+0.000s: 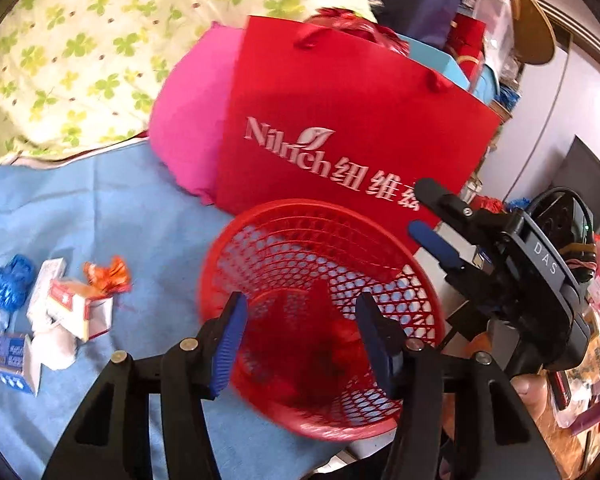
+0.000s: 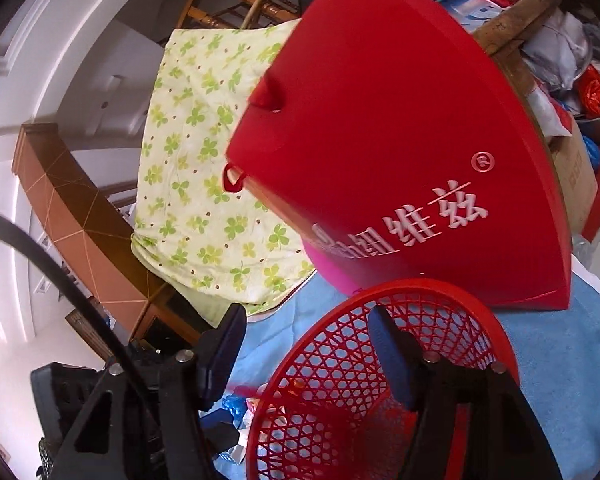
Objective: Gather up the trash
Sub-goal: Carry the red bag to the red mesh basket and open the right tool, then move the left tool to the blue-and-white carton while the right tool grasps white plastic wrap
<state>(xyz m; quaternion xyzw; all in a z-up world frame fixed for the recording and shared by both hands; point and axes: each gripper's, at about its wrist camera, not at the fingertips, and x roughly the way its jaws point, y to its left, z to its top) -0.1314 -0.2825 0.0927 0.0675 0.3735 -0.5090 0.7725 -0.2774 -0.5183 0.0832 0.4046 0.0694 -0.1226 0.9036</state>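
Two grippers were at work over the red mesh basket, and neither had anything in its grasp. The left gripper hung right above the basket's mouth, tilted down into it, with its blue pads parted and nothing between them. I took it that it stood there because the basket was where the trash belonged; red crumpled stuff already lay at the bottom, though blur kept me from telling what it was.

Just to that gripper's right, the right gripper hovered at the basket's far rim, its jaws likewise apart and empty. In its own view the right gripper straddled the rim, one finger inside the mesh and the other outside, touching nothing that I could make out. It may have been placed there to steady the basket, but that is only my guess.

Off to the left gripper's left, well apart from the basket, a small heap of trash waited on the blue cloth: a red-and-white carton, an orange wrapper, a blue crumpled bag, a blue-and-white box and some white paper. Much of the job looked undone.

Beyond the basket, touching its far side, stood a red paper bag, with a pink cushion behind it, then a clover-print quilt farthest back.
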